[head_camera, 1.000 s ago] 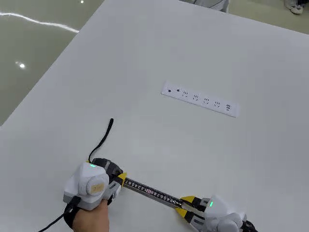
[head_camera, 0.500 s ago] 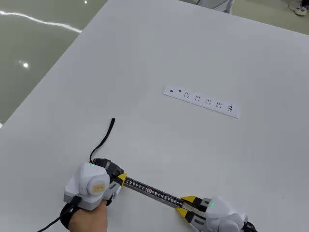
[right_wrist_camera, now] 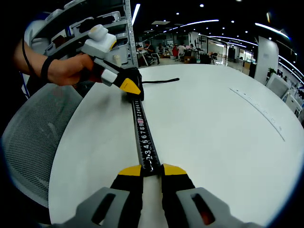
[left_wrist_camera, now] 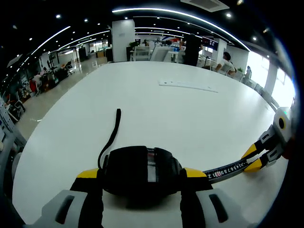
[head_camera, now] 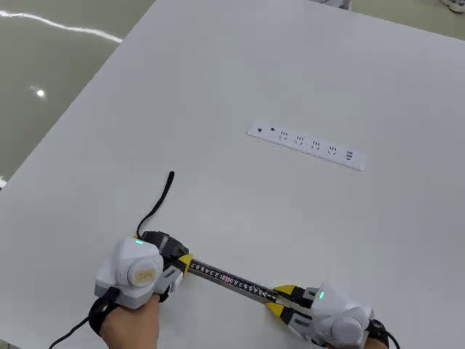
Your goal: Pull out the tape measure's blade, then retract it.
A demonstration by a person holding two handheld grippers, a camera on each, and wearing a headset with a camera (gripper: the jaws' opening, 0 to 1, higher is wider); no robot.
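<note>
A white table (head_camera: 240, 73) spans the head view. A white power strip (head_camera: 305, 145) lies flat right of centre. At lower left the black tape measure (head_camera: 161, 246) rests on it, its strap (head_camera: 158, 203) trailing upward along the surface and its blade (head_camera: 229, 280) stretching toward the lower right.

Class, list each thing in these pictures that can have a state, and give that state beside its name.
tape measure: resting on the table, clamped at its sides
blade: pulled partly out, stretched straight
left gripper: shut on the tape measure
right gripper: shut on the blade's end
strap: lying loose on the table
power strip: lying flat, no plugs in its sockets
</note>
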